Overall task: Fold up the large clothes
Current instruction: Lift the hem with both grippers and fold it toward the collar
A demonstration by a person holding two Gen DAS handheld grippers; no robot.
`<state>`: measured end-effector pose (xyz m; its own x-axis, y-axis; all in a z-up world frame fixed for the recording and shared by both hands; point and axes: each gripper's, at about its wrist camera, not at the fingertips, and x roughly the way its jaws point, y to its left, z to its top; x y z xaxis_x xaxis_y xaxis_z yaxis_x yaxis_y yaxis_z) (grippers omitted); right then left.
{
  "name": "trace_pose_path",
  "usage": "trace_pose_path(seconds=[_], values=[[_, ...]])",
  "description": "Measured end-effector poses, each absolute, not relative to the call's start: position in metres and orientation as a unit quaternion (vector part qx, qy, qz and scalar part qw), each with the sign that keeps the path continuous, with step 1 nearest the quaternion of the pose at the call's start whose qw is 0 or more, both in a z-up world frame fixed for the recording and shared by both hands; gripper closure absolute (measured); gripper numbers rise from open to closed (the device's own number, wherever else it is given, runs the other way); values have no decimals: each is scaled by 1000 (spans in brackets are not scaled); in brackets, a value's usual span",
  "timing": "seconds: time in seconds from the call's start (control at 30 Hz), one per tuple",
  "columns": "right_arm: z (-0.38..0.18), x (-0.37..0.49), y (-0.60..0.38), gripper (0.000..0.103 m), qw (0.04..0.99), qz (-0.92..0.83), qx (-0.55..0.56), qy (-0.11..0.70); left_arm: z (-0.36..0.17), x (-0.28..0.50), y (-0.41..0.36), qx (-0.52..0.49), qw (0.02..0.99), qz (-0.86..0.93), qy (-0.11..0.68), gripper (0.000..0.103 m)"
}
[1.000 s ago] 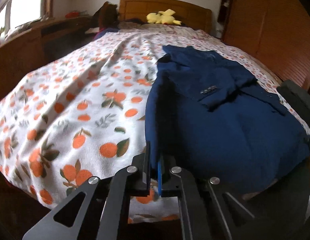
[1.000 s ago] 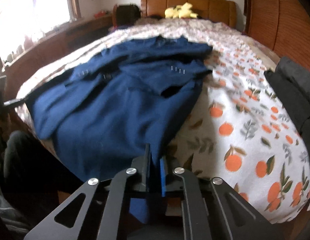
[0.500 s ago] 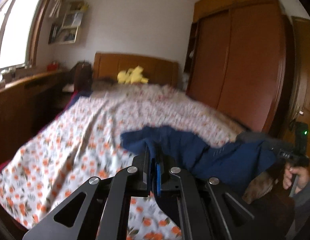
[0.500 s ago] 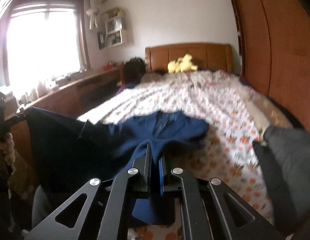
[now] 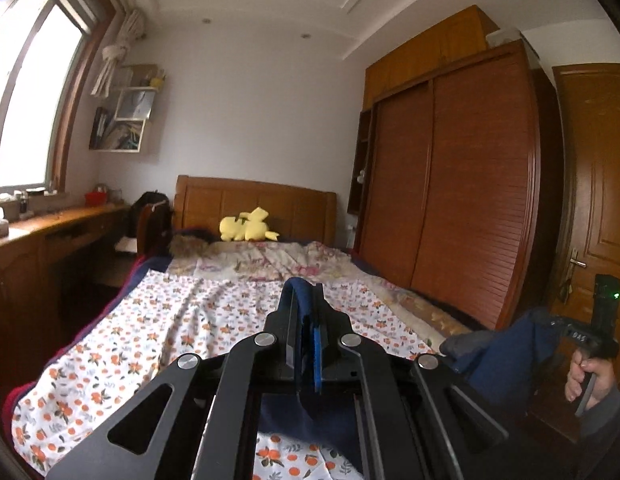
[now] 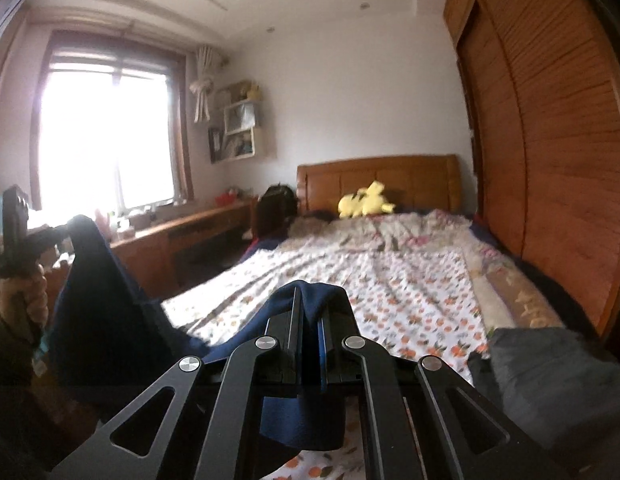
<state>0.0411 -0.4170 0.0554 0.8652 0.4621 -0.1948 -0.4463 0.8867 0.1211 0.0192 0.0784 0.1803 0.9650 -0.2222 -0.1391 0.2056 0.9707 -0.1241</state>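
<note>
both jaws are clamping the navy jacket (image 6: 90,300) hem, holding it above the bed (image 5: 158,320) (mid-lift); next: laying it flat, folding.

Your left gripper (image 5: 304,300) and right gripper (image 6: 310,304) point almost level, jaws clamped tight, your right hand (image 5: 590,376) wrapped round its handle.

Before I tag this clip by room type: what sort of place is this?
A home bedroom, most likely. A bed with a wooden headboard and an orange-print cover fills the view, a yellow plush toy lies at its head, and a tall wooden wardrobe stands alongside.
</note>
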Motion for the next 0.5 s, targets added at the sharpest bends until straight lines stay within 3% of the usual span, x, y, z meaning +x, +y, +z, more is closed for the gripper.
trace_pose_path(seconds=[0.13, 0.5], values=[[47, 60, -425, 99, 966, 222, 25, 127, 176, 39, 72, -48, 989, -102, 94, 99], [-18, 200, -397, 98, 962, 193, 5, 195, 84, 196, 82, -23, 981, -45, 185, 99]])
